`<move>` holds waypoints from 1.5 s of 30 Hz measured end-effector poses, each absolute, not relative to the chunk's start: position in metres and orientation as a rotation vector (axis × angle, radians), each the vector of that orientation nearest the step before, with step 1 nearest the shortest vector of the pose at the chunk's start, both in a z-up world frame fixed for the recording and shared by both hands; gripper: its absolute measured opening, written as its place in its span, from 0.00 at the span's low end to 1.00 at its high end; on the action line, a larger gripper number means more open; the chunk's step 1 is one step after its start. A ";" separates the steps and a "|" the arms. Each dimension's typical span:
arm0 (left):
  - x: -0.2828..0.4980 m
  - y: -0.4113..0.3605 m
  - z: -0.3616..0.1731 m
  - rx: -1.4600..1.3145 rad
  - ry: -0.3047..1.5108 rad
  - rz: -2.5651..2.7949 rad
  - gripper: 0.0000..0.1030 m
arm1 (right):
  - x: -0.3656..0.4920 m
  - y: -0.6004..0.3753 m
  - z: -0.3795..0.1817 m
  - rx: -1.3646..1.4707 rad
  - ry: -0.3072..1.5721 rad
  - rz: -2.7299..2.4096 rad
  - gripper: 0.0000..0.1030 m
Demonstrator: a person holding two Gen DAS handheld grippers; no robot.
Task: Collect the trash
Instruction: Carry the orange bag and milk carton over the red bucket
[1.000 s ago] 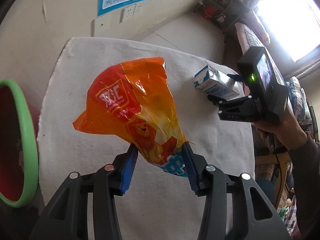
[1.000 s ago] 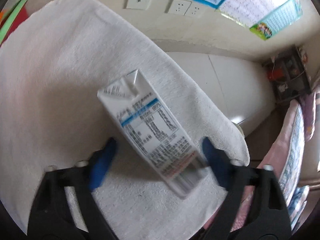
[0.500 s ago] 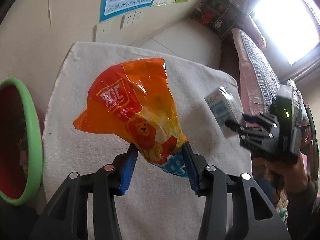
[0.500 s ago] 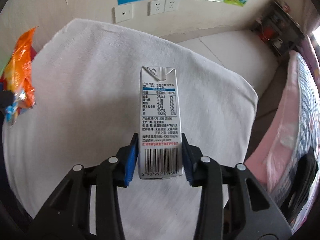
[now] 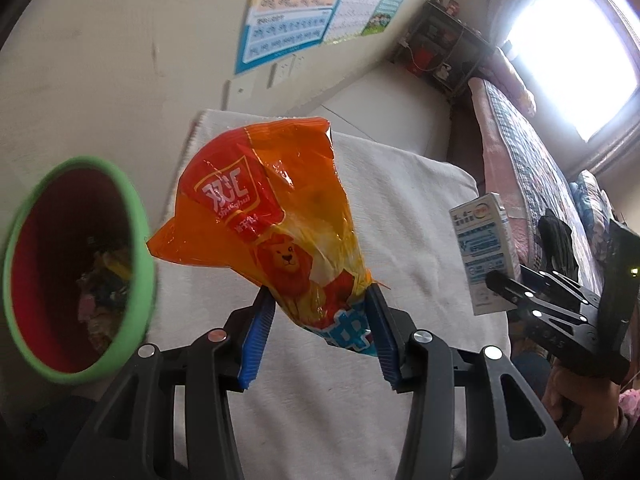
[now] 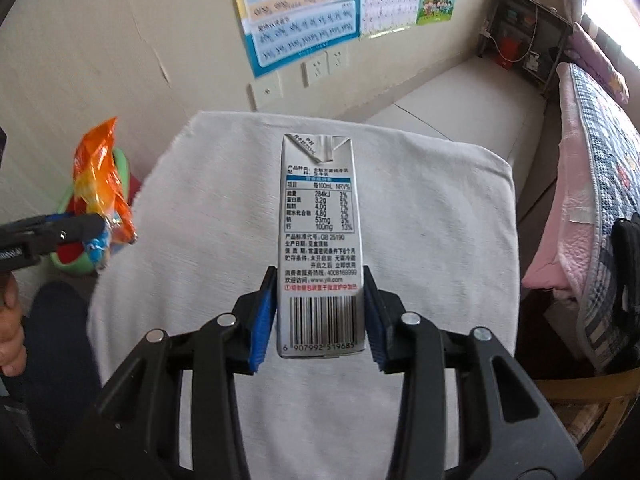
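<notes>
left gripper (image 5: 318,328): clamped on orange snack bag (image 5: 264,216), lifted off the white cloth (image 5: 420,208)
right gripper (image 6: 320,312): clamped low on milk carton (image 6: 320,240), also aloft
step: carrying both to green-rimmed bin (image 5: 80,264)
next: bag over rim, then release
left view only: trash already in bin
right view only: bin mostly hidden behind bag

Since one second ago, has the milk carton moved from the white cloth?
Yes. The milk carton, then lying on the white cloth, is now lifted clear of it, upright in the right gripper.
</notes>
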State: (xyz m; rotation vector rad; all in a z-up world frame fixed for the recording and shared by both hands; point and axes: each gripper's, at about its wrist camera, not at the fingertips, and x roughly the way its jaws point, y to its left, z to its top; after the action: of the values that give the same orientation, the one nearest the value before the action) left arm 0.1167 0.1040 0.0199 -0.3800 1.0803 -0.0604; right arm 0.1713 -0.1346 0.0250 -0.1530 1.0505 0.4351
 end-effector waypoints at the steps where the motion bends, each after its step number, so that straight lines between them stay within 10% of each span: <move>1: 0.113 0.108 0.022 -0.381 1.075 -0.054 0.43 | 0.169 -0.130 0.029 -0.150 1.042 0.440 0.38; 45: 0.009 0.300 0.065 -0.522 0.917 0.279 0.44 | 0.131 0.118 0.085 -0.270 0.941 0.851 0.38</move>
State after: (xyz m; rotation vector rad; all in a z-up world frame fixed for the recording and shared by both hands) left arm 0.0094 0.2997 0.0648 -0.5224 0.9165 0.2790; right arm 0.1312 0.1181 0.0846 -0.2703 0.9405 0.8506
